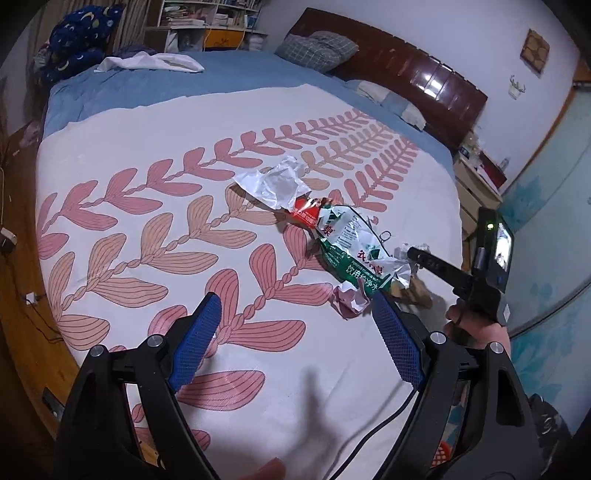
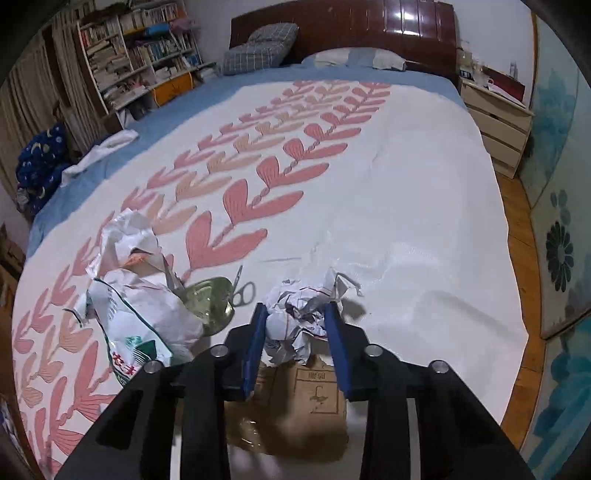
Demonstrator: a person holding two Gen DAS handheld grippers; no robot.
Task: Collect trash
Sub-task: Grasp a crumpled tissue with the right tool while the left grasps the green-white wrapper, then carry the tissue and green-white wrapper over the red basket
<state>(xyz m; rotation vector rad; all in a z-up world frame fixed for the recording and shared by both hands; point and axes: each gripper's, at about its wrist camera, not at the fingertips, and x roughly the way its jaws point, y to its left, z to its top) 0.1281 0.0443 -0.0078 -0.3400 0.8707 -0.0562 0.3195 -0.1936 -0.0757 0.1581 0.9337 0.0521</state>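
Note:
Trash lies on the leaf-patterned bedspread (image 1: 147, 229): a crumpled white plastic bag (image 1: 273, 181), a green and white printed wrapper (image 1: 351, 251), a small pinkish paper wad (image 1: 349, 301). My left gripper (image 1: 295, 299) hangs open above the spread, nothing between its blue pads. My right gripper (image 2: 295, 308) is shut on a crumpled white paper ball (image 2: 295, 321), above a flat piece of brown cardboard (image 2: 306, 398). The same wrapper (image 2: 147, 321) and plastic bag (image 2: 125, 236) sit left of it. The right gripper also shows in the left wrist view, held by a hand (image 1: 476, 332).
Small scissors (image 2: 242, 291) and a round metal lid (image 2: 210, 302) lie beside the wrapper. A dark wooden headboard (image 2: 369, 26) and pillows (image 2: 258, 44) are at the far end. A bookshelf (image 2: 140, 55) stands at left, a nightstand (image 2: 495, 125) at right, above wooden floor (image 2: 524, 295).

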